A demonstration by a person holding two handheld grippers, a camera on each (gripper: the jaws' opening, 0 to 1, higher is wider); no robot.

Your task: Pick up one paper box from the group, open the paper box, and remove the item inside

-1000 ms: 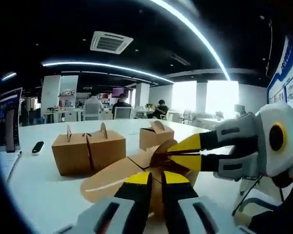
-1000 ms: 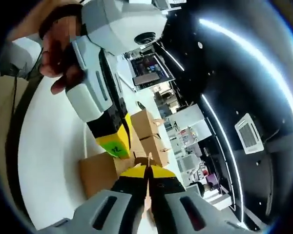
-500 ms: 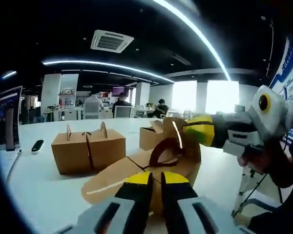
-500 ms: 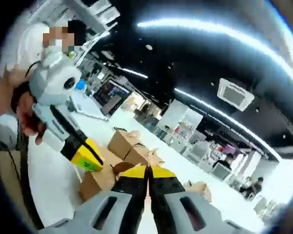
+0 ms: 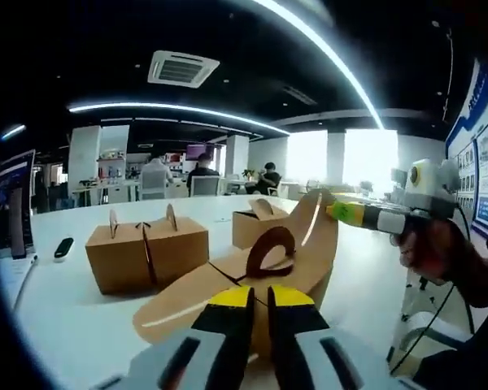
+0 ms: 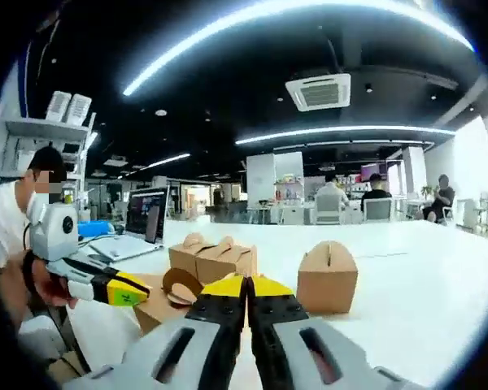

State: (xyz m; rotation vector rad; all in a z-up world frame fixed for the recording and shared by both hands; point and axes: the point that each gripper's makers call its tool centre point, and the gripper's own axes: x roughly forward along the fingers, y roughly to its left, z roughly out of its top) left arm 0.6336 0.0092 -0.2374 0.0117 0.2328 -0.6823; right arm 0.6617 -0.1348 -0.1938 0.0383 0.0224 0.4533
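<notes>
An opened brown paper box sits in front of my left gripper, which is shut on its near flap. One flap with a handle cutout stands up. My right gripper comes in from the right, shut on the tip of the tall far flap. In the right gripper view my right gripper is shut on a thin flap edge, and the left gripper holds the box at the left. Two closed boxes stand together, and a third box stands behind.
A white table carries everything. A small black object and a dark screen are at its left. The paired boxes, a single box and a laptop are also on it. People sit at desks far behind.
My right gripper has pulled back to the right with the flap tip, lifting the far flap upright. The right gripper view has rolled level. The left gripper stays where it was.
</notes>
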